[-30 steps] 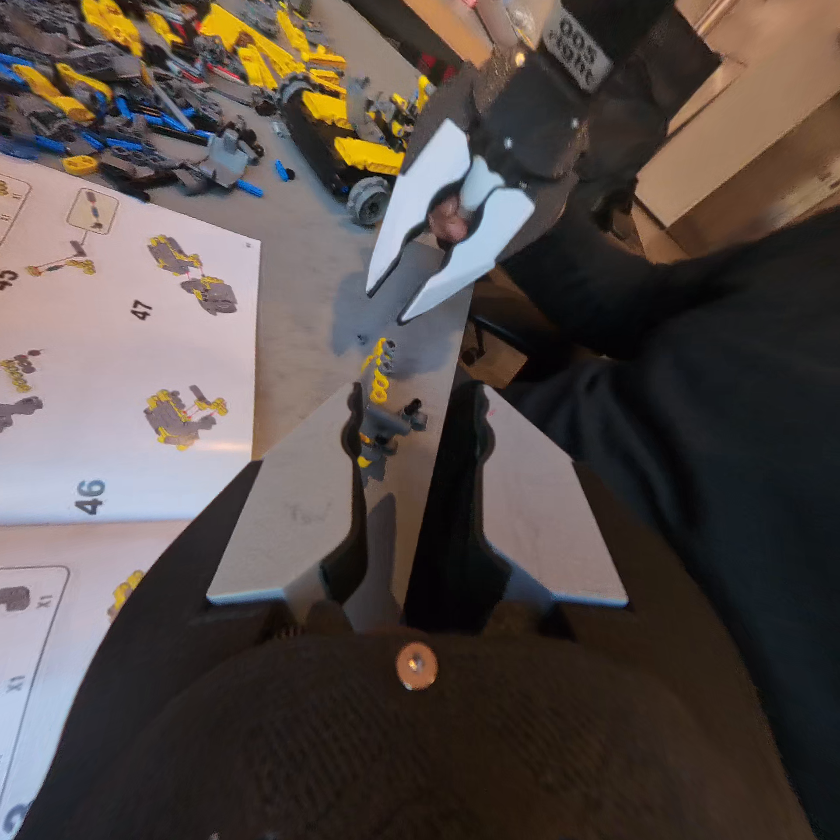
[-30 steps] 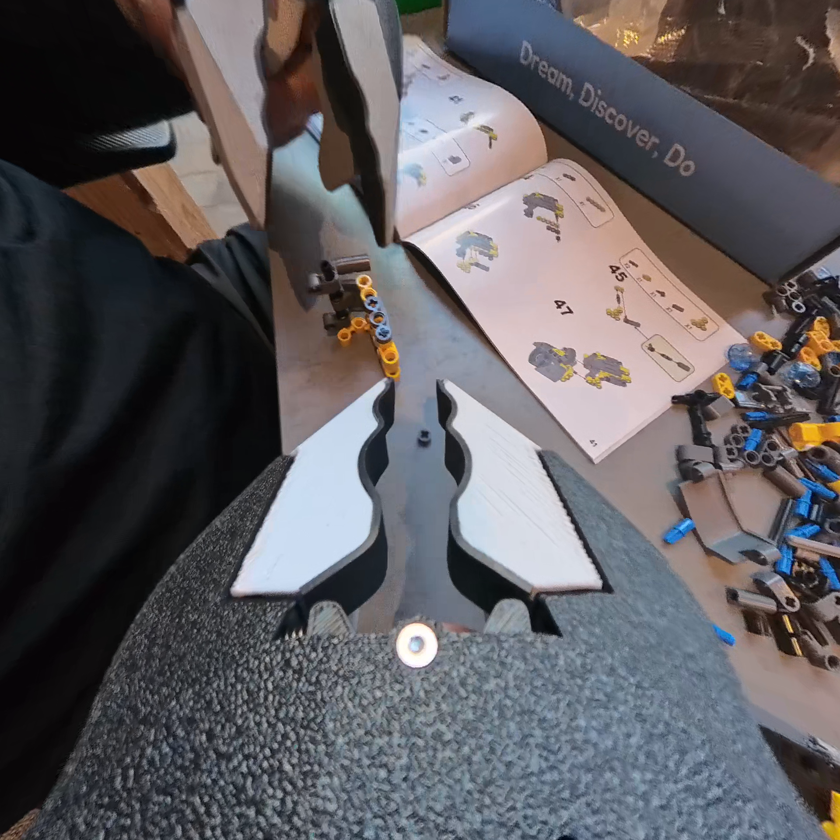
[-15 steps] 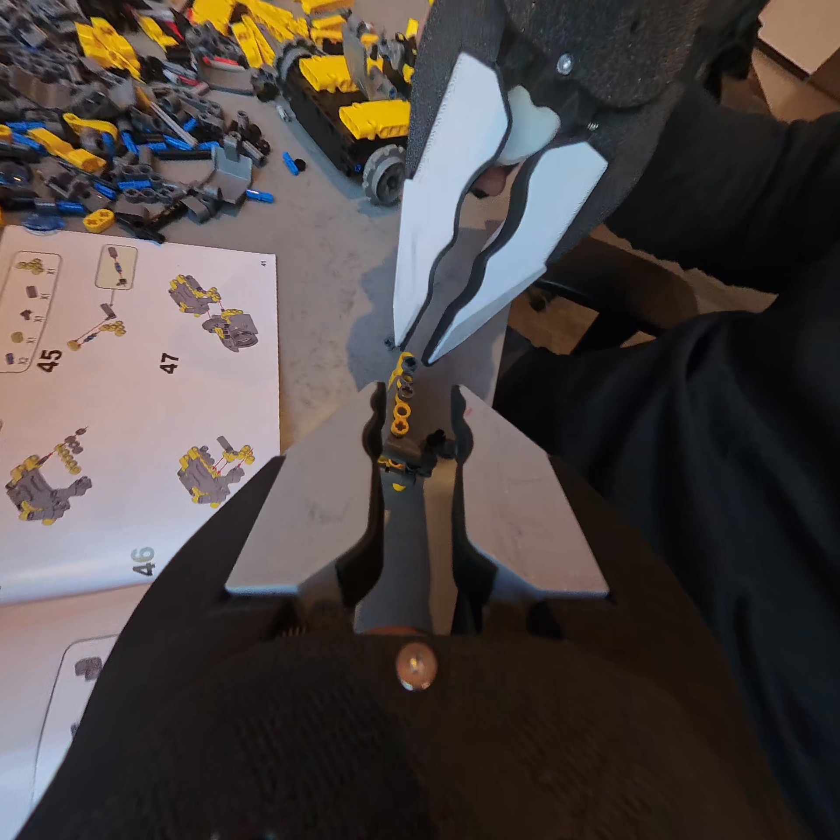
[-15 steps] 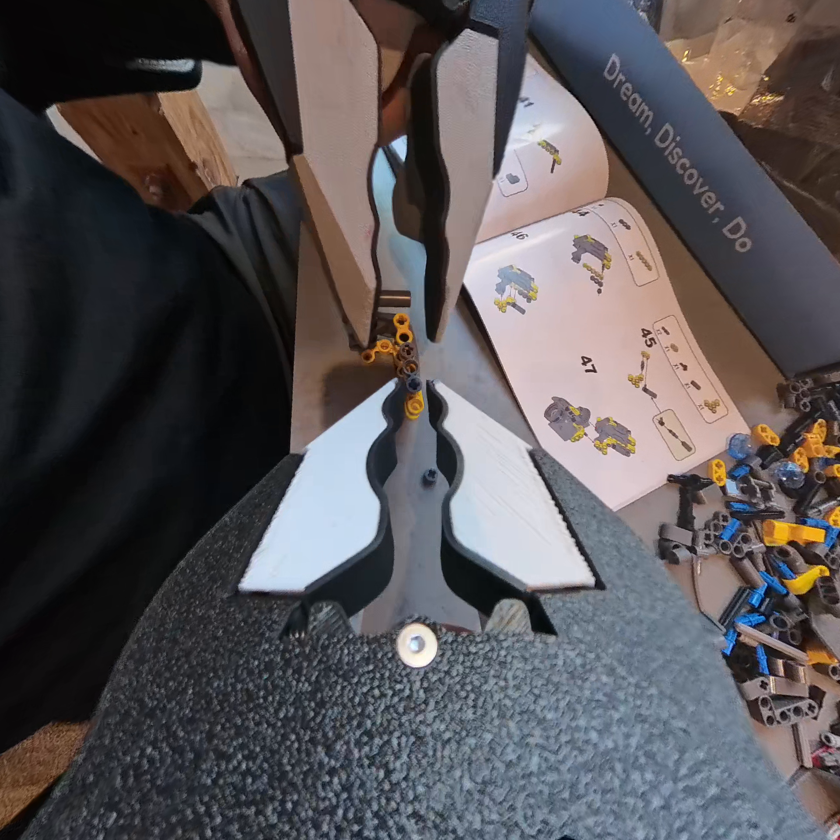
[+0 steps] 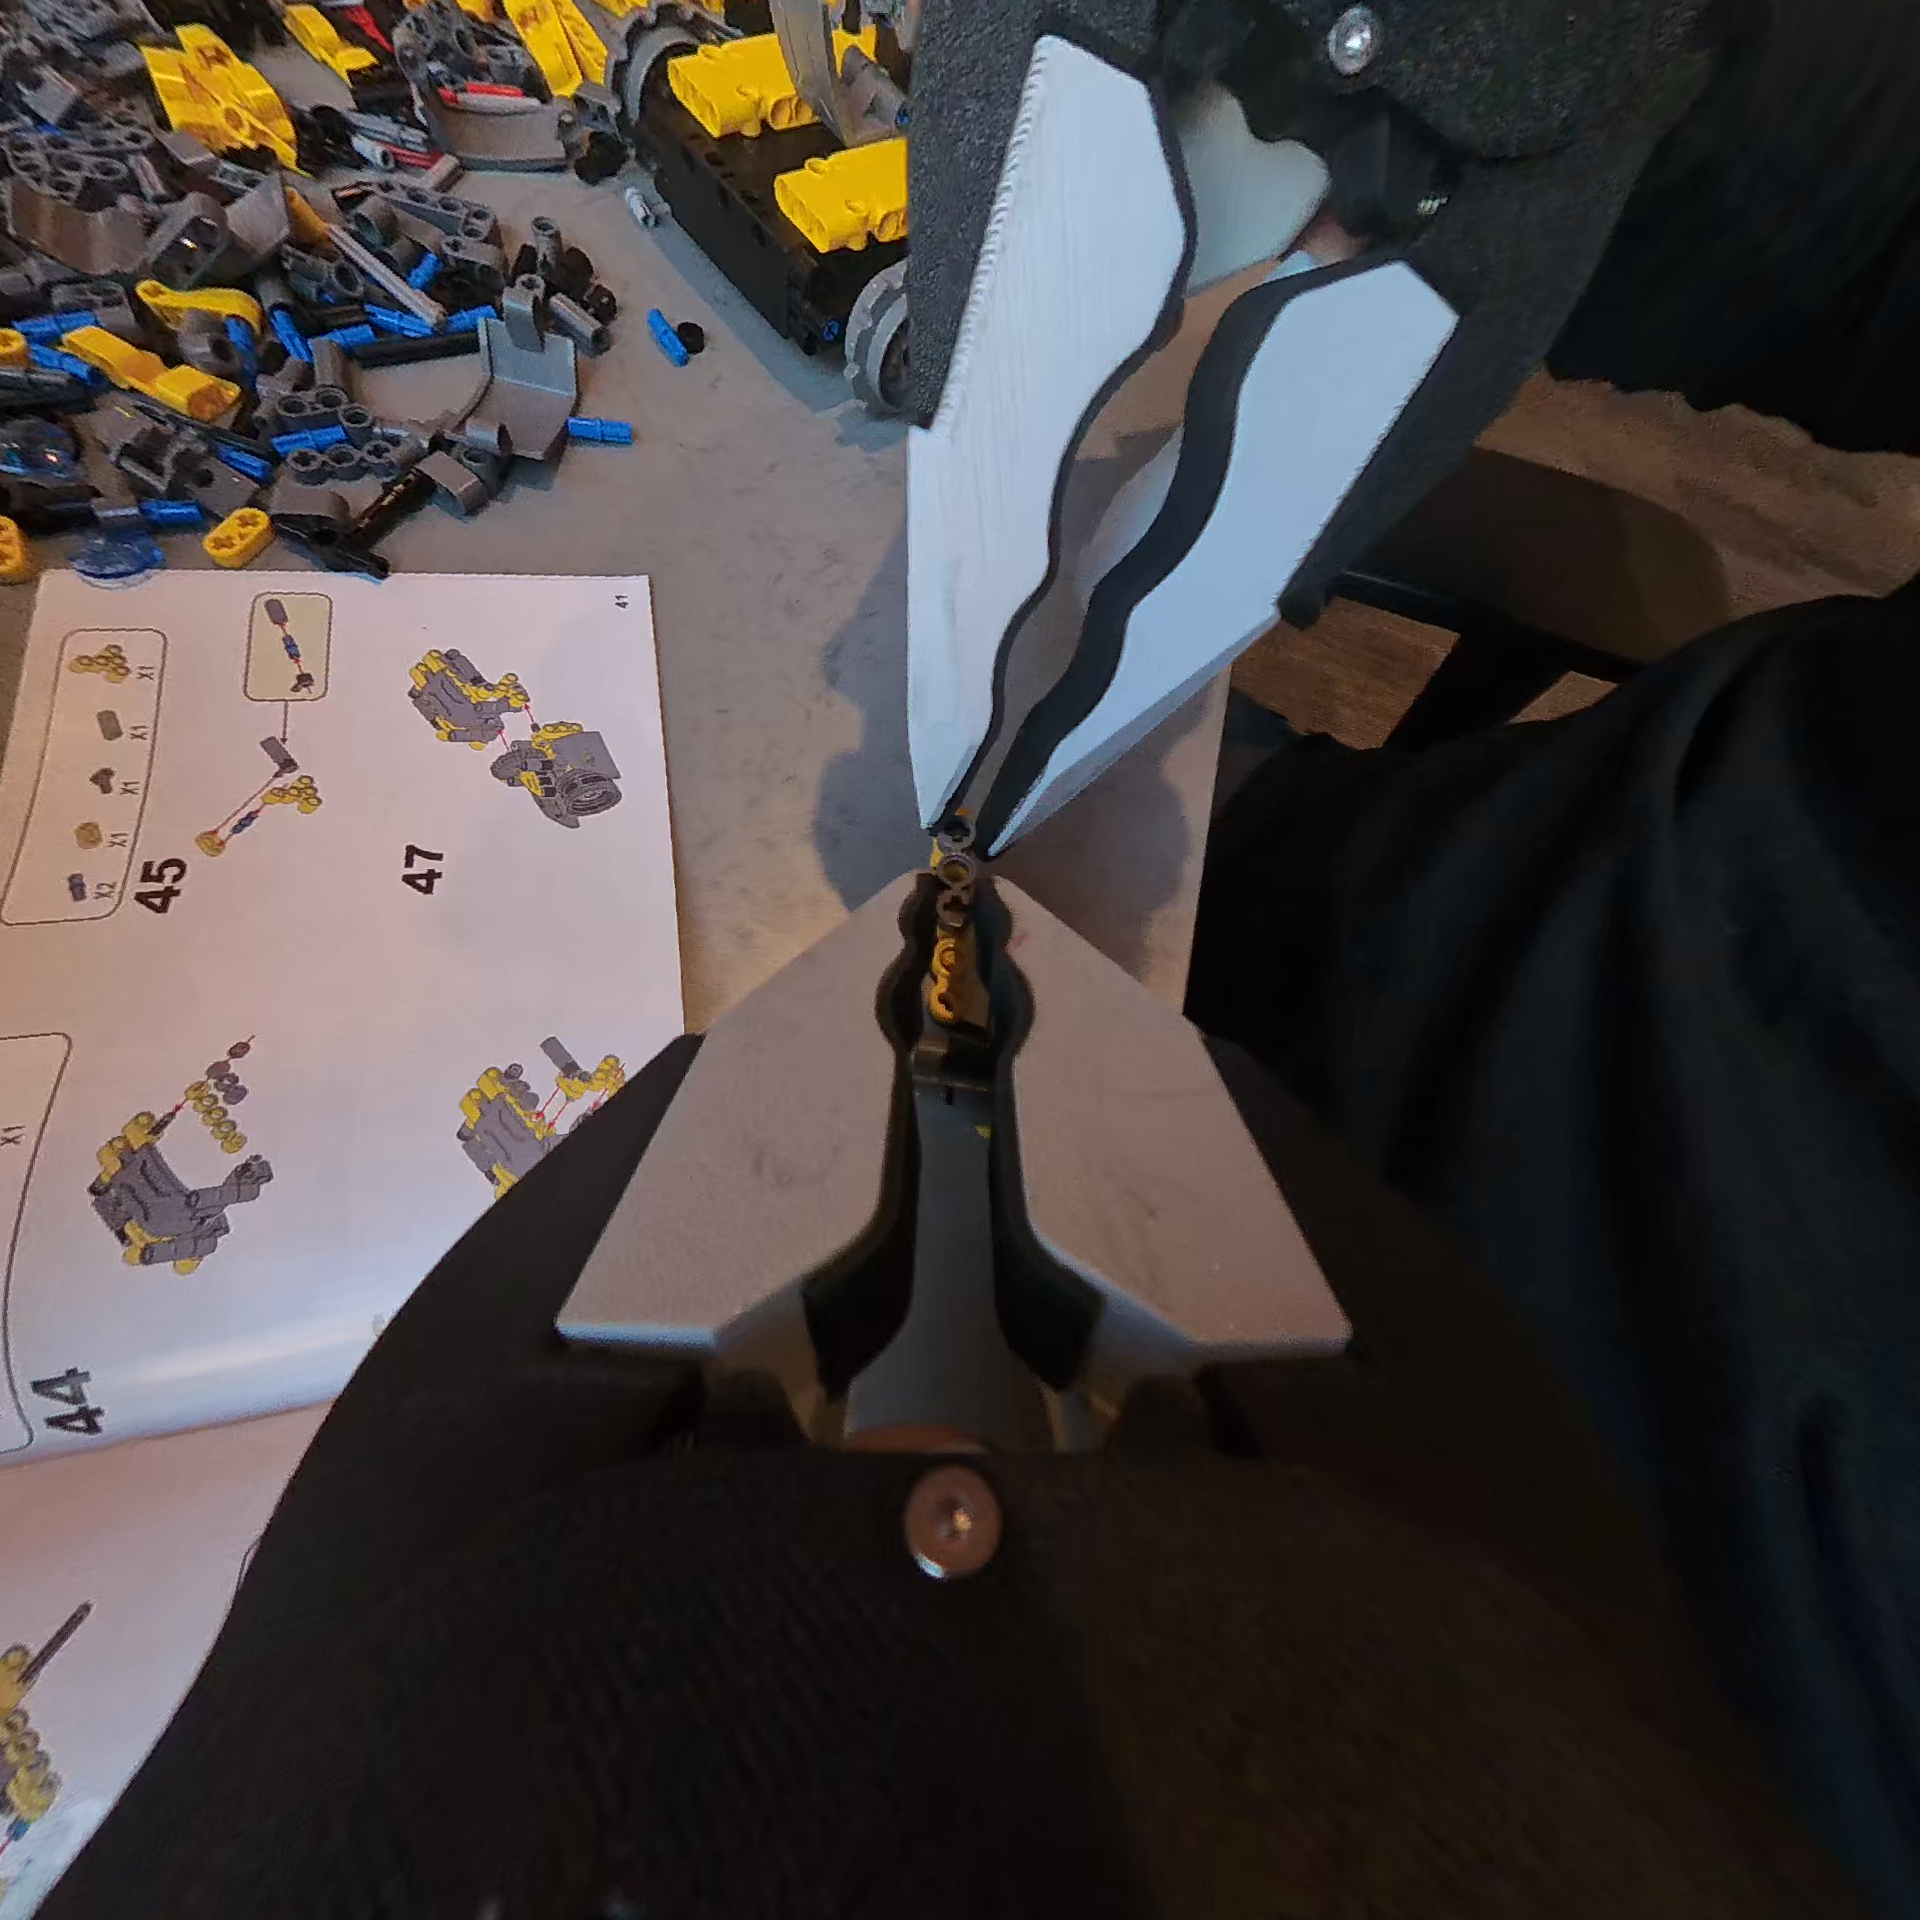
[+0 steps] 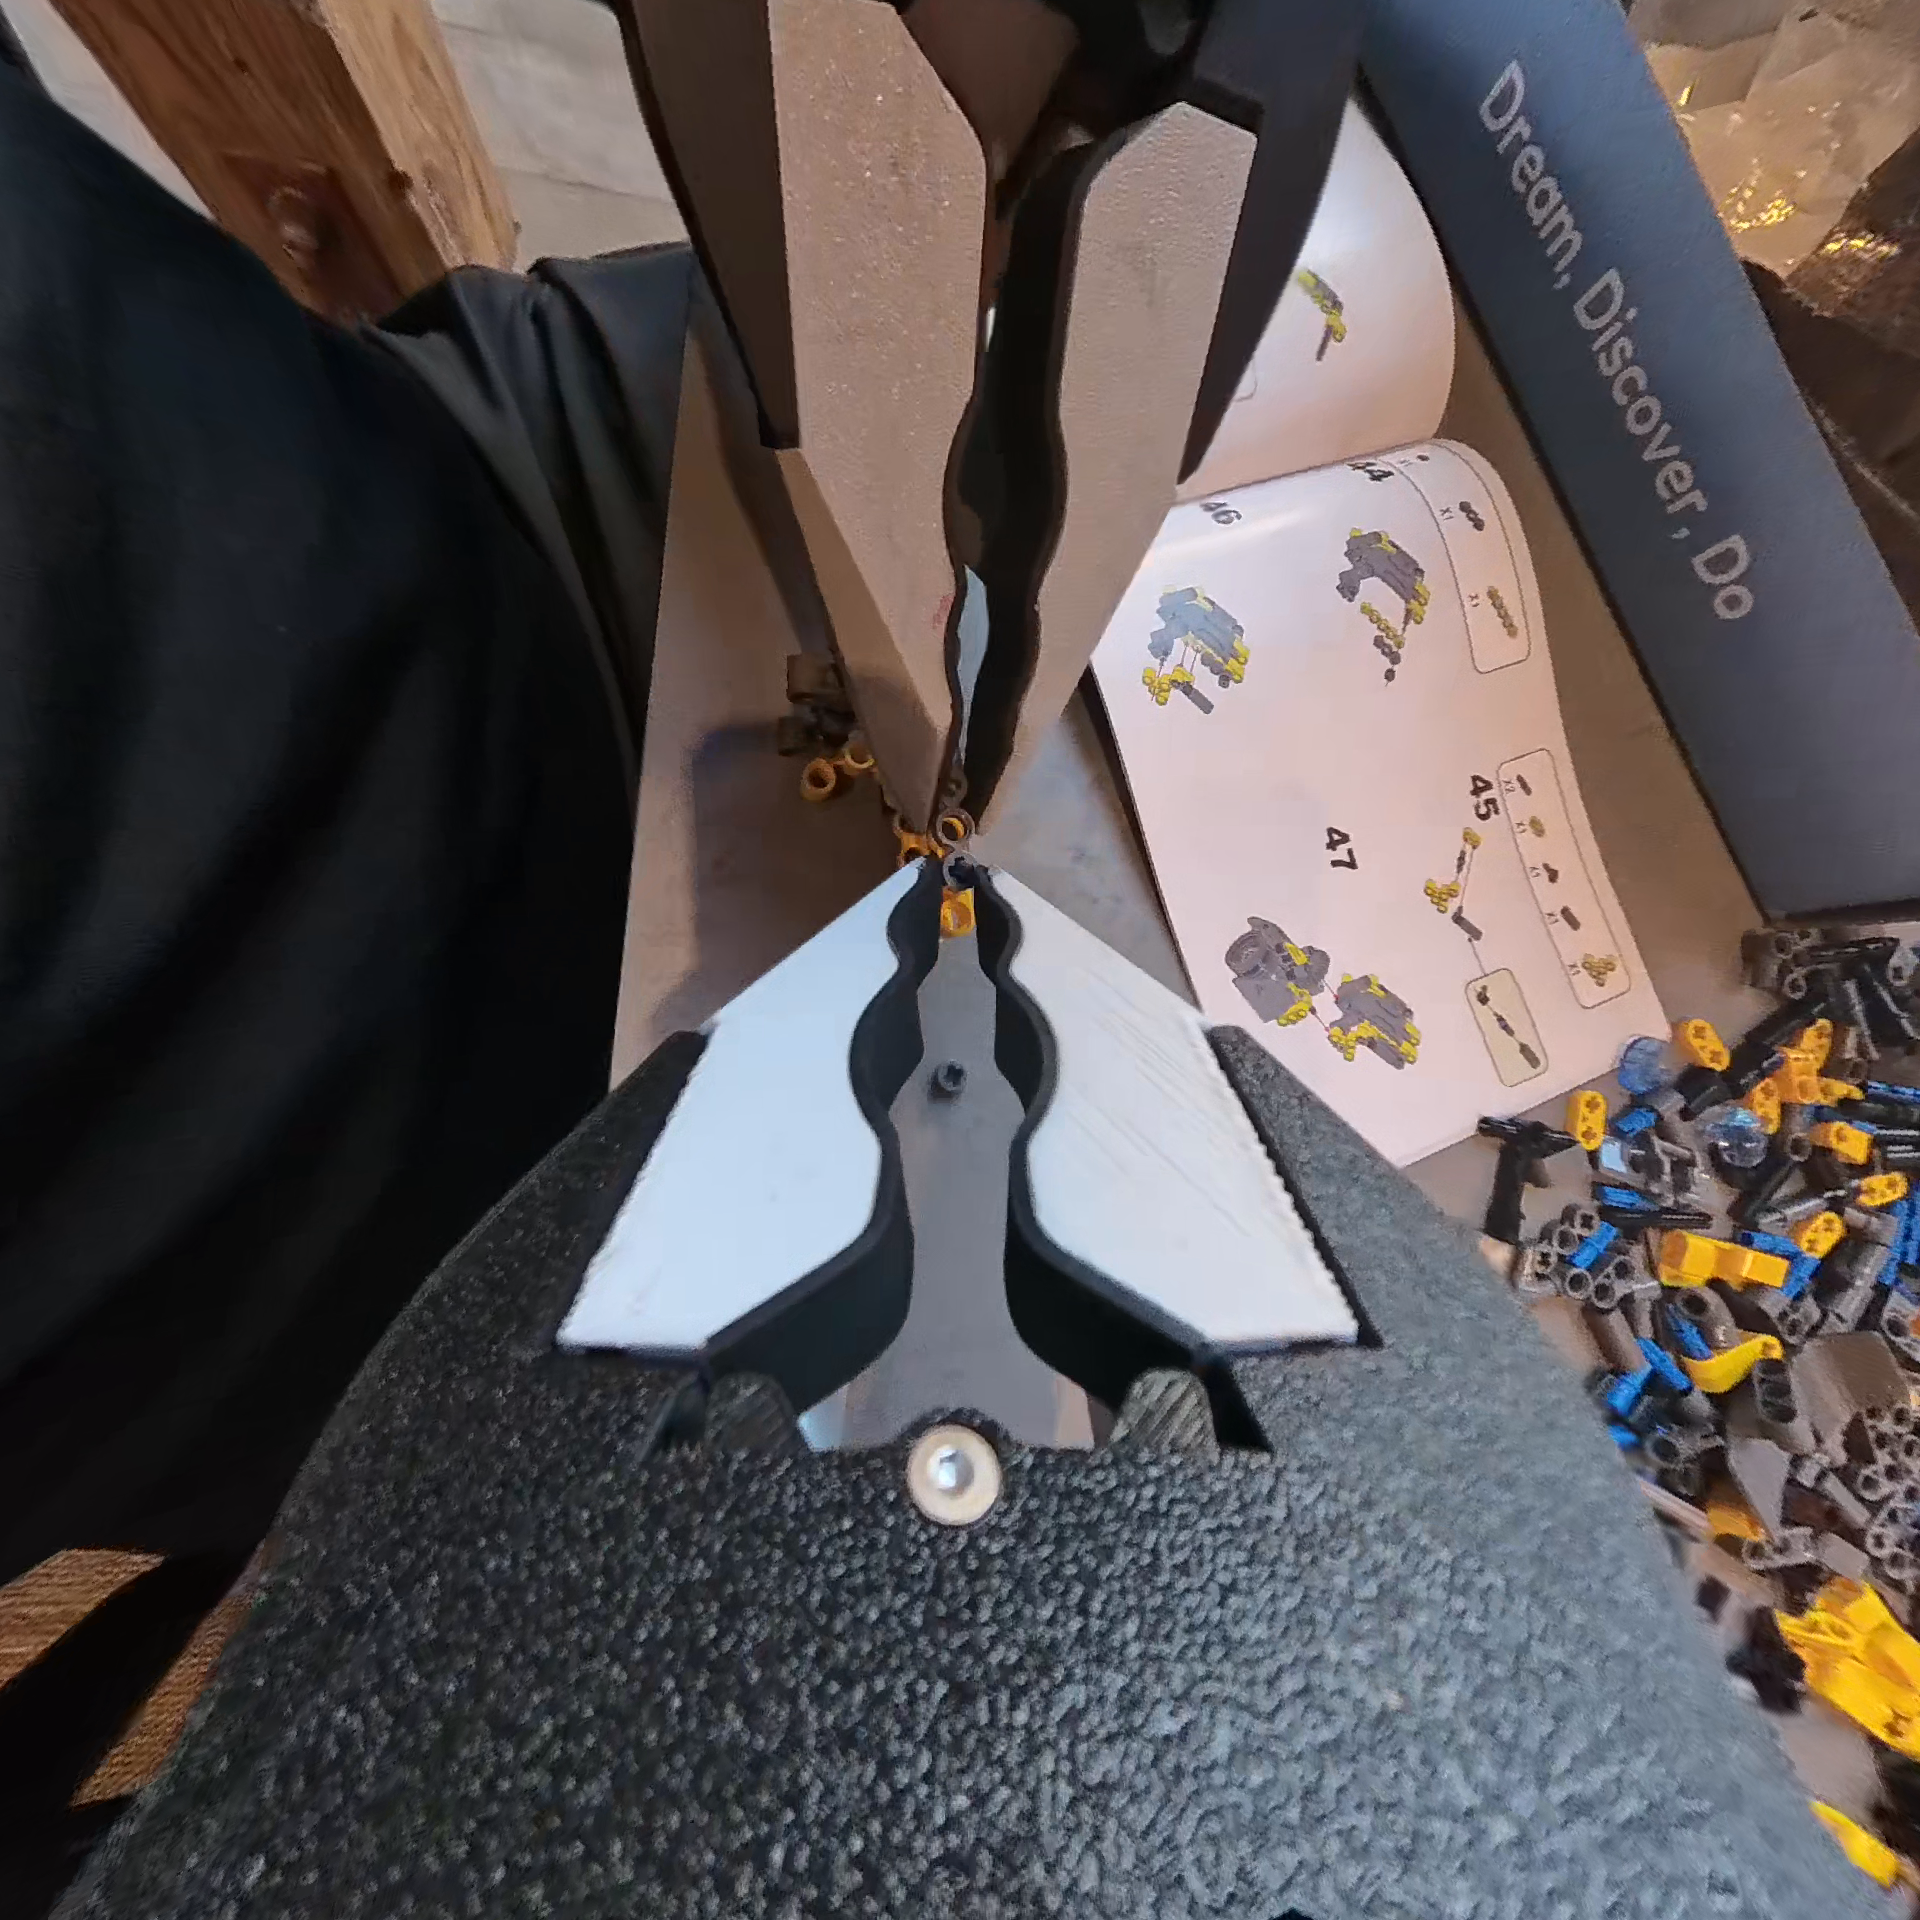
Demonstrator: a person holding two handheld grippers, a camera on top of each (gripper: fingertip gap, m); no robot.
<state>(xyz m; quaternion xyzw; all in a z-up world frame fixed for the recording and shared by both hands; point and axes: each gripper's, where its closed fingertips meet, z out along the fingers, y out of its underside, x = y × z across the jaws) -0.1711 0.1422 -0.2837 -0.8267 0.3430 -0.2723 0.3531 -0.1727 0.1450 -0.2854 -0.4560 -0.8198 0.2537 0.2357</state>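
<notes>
A: Desk (image 5: pixel 748 499): open instruction booklet (image 5: pixel 343 935) on it, loose brick pile (image 5: pixel 260 312) beyond. Both tools meet tip to tip at the near edge.

B: Left tool (image 5: pixel 954 940) is closed narrow on the small grey-yellow subassembly (image 5: pixel 951 961). Right tool (image 6: pixel 951 883) is nipped onto the yellow end of the same piece.

A: Risk, I'd say: two grips on one tiny part. Any twist could pop a joint or flick it off the desk edge.

B: Agreed. A stray black pin (image 6: pixel 948 1075) also sits under the right tool.

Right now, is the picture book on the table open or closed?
Open. The instruction booklet lies spread on the grey table, with printed building steps showing on its pages.
</notes>
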